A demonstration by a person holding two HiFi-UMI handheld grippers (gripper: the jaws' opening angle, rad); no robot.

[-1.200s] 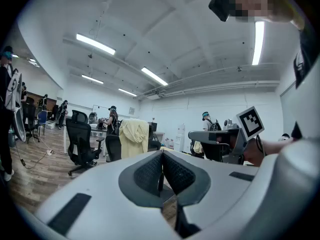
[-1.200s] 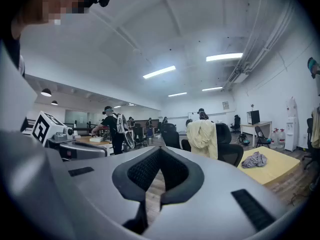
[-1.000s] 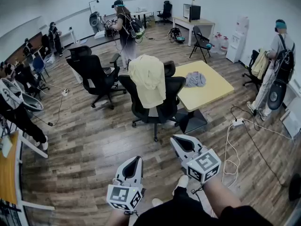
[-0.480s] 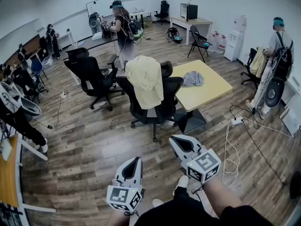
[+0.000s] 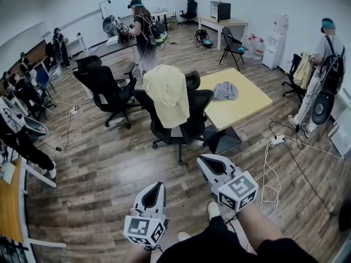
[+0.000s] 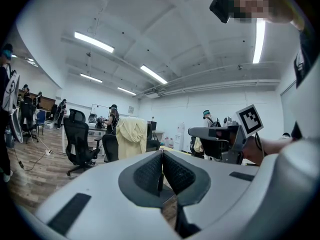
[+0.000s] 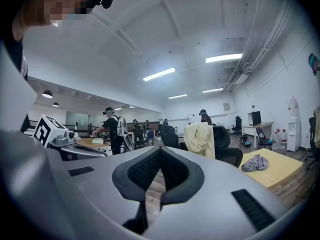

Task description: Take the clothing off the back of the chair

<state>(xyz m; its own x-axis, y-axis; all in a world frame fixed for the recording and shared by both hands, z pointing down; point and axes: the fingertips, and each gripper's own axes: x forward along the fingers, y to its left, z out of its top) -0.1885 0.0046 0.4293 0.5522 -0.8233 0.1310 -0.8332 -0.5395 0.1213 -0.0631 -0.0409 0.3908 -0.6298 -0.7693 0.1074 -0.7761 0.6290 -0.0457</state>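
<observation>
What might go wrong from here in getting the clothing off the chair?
The left gripper and right gripper are shut and far from the yellow garment; they must open first. The chair has a wheeled base, so a pull may roll it. The gray cloth on the table could be grabbed instead.

A black office chair (image 5: 186, 126) stands on the wooden floor (image 5: 109, 169), a pale yellow garment (image 5: 167, 92) draped over its back. Just behind it, a yellow counter (image 5: 249, 103) bears a crumpled grey cloth (image 5: 225, 91).

Pale yellow clothing (image 5: 167, 92) drapes the black chair (image 5: 201, 114) beside the yellow table (image 5: 249, 100).
</observation>
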